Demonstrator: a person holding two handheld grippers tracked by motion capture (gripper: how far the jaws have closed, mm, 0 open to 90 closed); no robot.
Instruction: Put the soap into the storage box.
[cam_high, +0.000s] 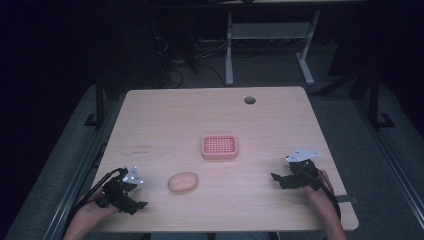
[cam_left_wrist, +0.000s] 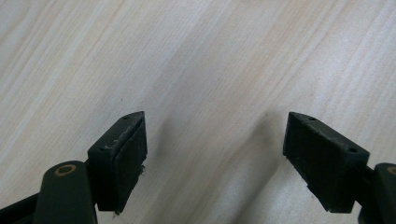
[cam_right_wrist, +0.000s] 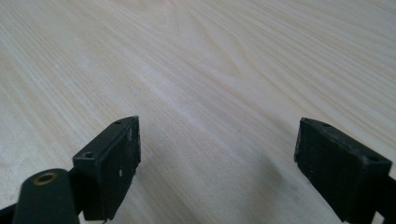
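Note:
A pink soap dish (cam_high: 219, 147) with a ridged grid top sits near the middle of the wooden table (cam_high: 190, 115). A peach oval soap bar (cam_high: 183, 182) lies in front of it, slightly left. My left gripper (cam_high: 140, 205) rests at the near left, a short way left of the soap, and stands open; its own view has the left gripper (cam_left_wrist: 215, 149) over bare wood with nothing between the jaws. My right gripper (cam_high: 276, 179) rests at the near right, open, well right of the dish; in its own view the right gripper (cam_right_wrist: 217, 158) also faces bare wood.
A round cable hole (cam_high: 249, 100) sits near the table's far edge. Beyond the table stand a white desk frame (cam_high: 270, 45) and loose cables (cam_high: 170, 70) on the dark floor. The person's forearms enter from the bottom edge.

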